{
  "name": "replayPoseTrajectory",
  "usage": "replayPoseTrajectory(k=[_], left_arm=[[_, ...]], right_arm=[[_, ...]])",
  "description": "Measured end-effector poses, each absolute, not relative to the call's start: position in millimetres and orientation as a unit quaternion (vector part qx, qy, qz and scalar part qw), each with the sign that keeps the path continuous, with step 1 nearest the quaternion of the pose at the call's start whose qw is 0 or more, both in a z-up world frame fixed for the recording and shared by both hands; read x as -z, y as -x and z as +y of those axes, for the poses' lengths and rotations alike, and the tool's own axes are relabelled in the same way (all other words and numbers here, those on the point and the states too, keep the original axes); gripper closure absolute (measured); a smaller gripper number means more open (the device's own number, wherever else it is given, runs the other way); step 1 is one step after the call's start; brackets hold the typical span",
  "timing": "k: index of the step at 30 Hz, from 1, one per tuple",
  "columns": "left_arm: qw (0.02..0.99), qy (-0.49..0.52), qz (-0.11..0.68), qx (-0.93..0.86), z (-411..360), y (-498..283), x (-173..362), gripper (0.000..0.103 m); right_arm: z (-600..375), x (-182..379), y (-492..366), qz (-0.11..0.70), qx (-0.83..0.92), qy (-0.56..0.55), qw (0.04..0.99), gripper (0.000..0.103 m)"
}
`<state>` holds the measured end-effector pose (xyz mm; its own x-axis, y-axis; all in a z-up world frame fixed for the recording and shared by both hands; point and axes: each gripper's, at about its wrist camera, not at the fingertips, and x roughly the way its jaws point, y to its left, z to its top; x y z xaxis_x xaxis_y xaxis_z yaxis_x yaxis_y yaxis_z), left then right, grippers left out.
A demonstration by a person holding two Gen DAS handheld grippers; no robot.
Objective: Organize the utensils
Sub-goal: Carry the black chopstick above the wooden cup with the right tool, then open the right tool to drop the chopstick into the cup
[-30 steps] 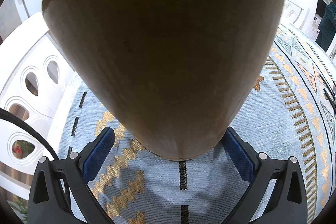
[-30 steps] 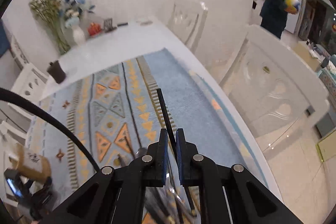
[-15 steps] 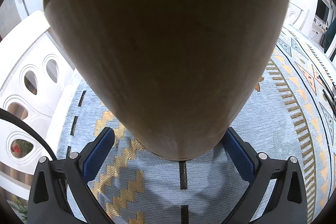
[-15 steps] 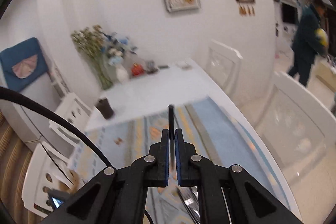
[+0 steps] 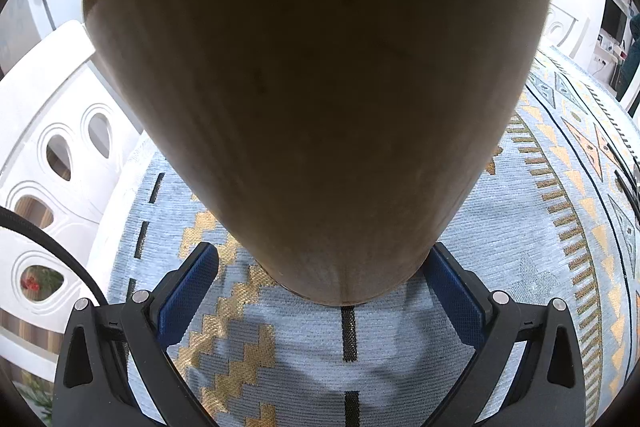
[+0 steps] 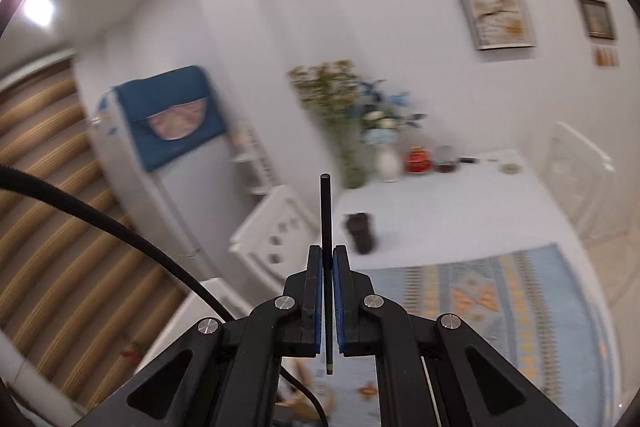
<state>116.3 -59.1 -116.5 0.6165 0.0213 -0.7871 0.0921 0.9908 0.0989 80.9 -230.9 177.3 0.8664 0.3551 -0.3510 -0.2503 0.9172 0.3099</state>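
Holder on cloth, btwn left tongs.

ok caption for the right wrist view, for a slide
Right gripper shut on a black chopstick, raised above the patterned tablecloth.

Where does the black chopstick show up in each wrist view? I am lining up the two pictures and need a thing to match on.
Left wrist view: the black chopstick is not in it; a wooden holder clamped by the left gripper fills the picture.
Right wrist view: low centre, upright, pinched in the right gripper; black chopstick.
Shared landmark: the blue patterned tablecloth.
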Motion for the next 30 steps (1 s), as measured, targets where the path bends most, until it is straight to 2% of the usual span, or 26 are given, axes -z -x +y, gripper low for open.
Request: replayPoseTrajectory(k=[9, 13, 22, 30], left_arm=[[0.901, -0.078, 0.426, 0.019, -66.7, -108.6, 115.6, 0.004], [0.903, -0.085, 0.419, 0.035, -72.3, -100.7, 113.0, 0.019], [0.904, -0.085, 0.417, 0.036, -72.4, -93.9, 112.0, 0.021], [0.906, -0.089, 0.412, 0.034, -69.0, -92.9, 113.2, 0.026]], right_arm=[[-173.9, -148.4, -104.2, 0.250, -0.219, -0.106, 0.937, 0.098], [-166.9, -135.4, -110.0, 0.268, -0.227, -0.100, 0.931, 0.098], [-150.3, -121.0, -116.6, 0.291, -0.232, -0.066, 0.926, 0.098], [-138.5, -121.2, -117.1, 0.304, -0.241, -0.028, 0.921, 0.098]])
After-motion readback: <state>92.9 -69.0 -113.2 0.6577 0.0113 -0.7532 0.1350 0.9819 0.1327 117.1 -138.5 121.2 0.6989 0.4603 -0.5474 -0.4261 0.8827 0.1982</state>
